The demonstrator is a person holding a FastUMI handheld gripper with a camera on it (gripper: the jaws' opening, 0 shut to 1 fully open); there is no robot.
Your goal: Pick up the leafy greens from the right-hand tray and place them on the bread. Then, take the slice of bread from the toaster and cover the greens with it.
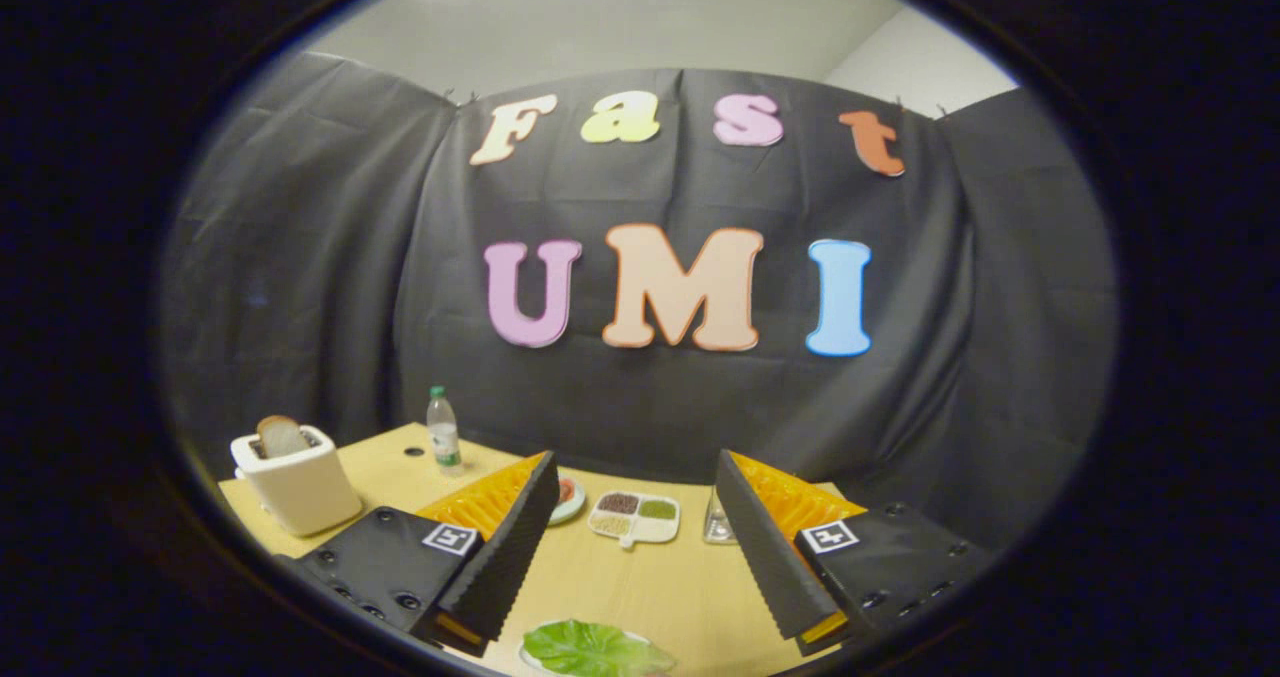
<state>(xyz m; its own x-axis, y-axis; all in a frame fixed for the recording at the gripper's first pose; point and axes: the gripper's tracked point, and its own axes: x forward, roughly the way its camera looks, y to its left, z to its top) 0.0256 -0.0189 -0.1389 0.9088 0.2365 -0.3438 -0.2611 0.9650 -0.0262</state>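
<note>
My gripper (637, 477) stands open above the wooden table (660, 587), with nothing between its fingers. Below and between the fingers, close to me, green leafy greens (595, 649) lie on a white plate; whatever is under them is hidden. Beyond the left finger stands a white toaster (297, 482) with a slice of bread (281, 436) sticking up out of its slot.
A white divided tray (634, 517) with small heaps of food lies ahead between the fingers. A small plate (568, 498) peeks out beside the left finger, and a clear glass object (717, 522) stands by the right finger. A water bottle (443, 432) stands at the back.
</note>
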